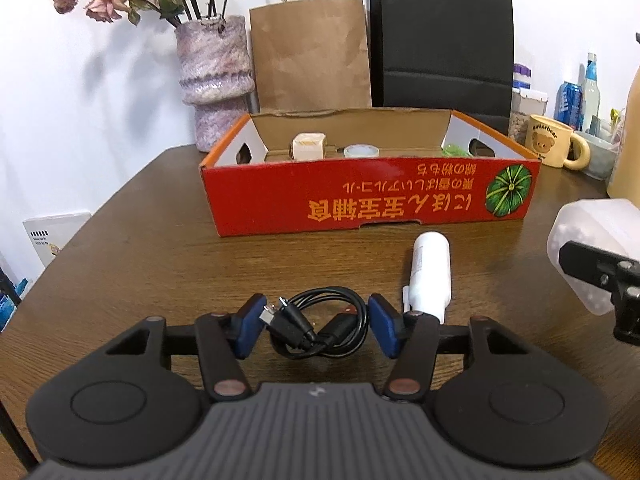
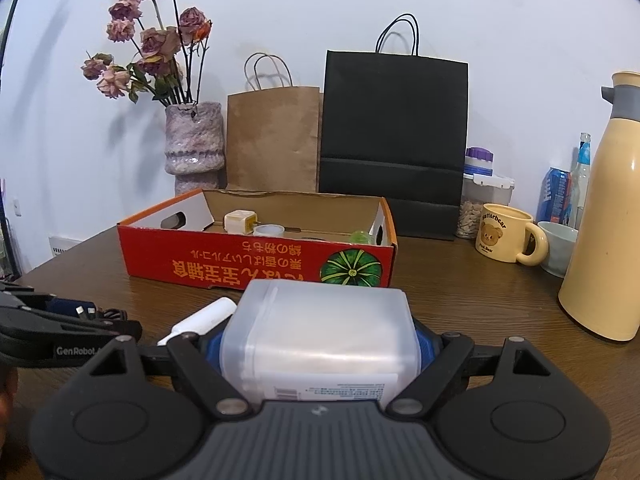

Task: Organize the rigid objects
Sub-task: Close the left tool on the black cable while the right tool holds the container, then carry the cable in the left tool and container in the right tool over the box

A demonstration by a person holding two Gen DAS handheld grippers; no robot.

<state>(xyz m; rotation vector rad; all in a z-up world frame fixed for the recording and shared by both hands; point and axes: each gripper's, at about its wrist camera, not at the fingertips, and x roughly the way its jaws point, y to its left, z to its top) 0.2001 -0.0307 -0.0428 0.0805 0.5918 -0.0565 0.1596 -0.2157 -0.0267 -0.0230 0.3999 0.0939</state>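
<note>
Sorting half done: cable and tub in the grippers; three items boxed

Left gripper (image 1: 316, 326) closes around the coiled cable (image 1: 318, 326), pads seemingly touching; right gripper (image 2: 318, 346) clamps the plastic tub (image 2: 320, 332); white bottle (image 1: 430, 276) waits at one o'clock; box (image 1: 372, 196) at twelve holds plug, tape roll, green item.
</note>
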